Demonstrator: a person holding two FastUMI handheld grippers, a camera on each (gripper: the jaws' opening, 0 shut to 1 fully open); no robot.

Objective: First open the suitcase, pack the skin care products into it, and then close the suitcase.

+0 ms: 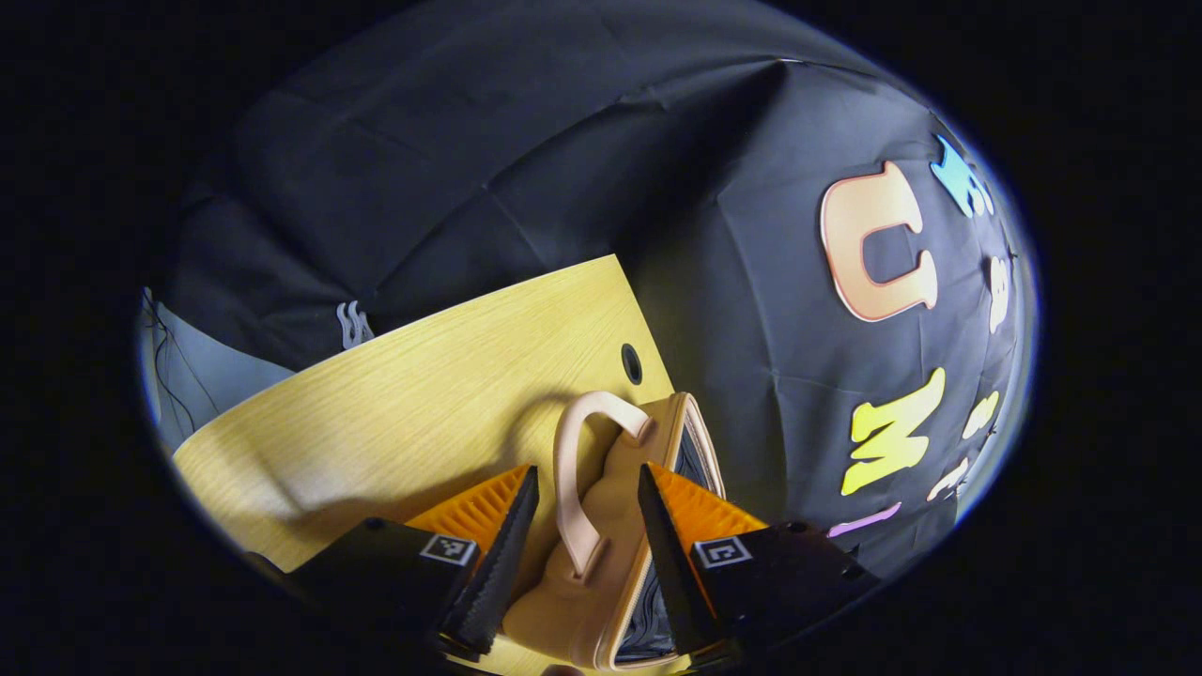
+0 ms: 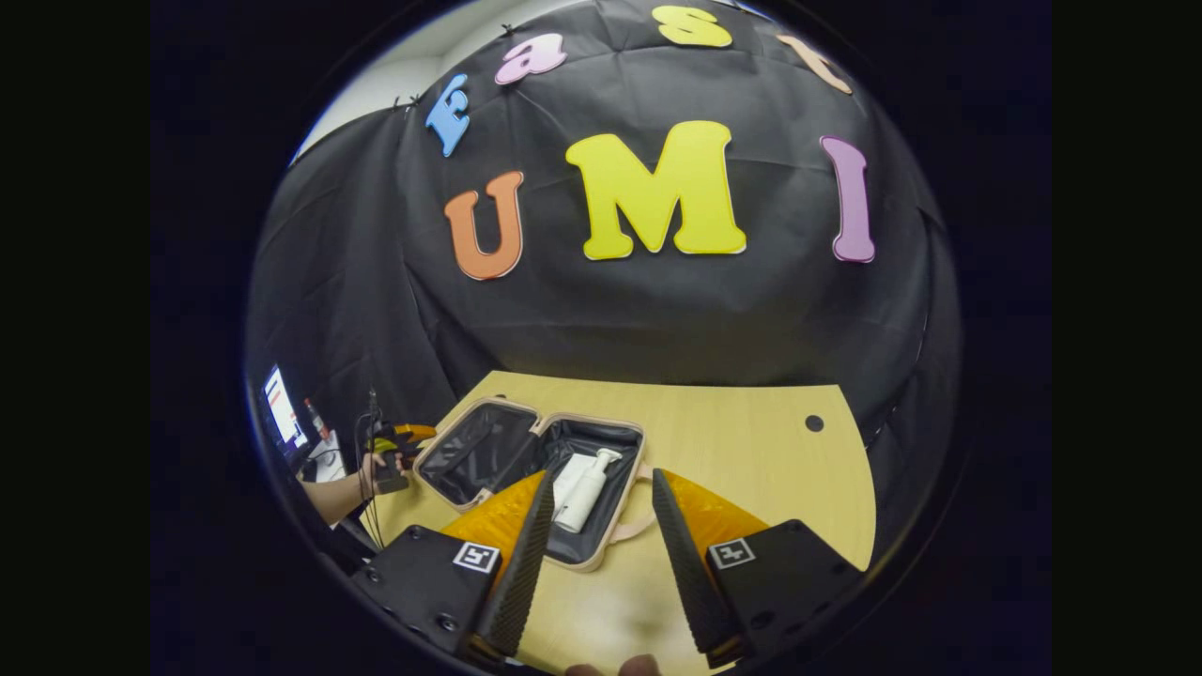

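Closest in the right gripper view, the right gripper hangs over the table with its fingers wide apart. It holds nothing and touches nothing.

Just past it lies the suitcase. It is open flat, with the lid to the left and the bottom half to the right. A white pump bottle lies inside the bottom half. So opening looks done, and at least one skin care thing is packed. I see no other bottles on the table.

Farther off, a hand holds the left gripper just beside the lid's outer edge.

In the left gripper view, that gripper's fingers are open too. The pink handle and the edge of the case sit between them. I can't tell if the fingers touch it, but they don't squeeze it.

I think the closing step comes next. The left gripper would need to pinch or push the lid's edge, lift it up, and swing it over the bottle. The right gripper should stay out of the way.
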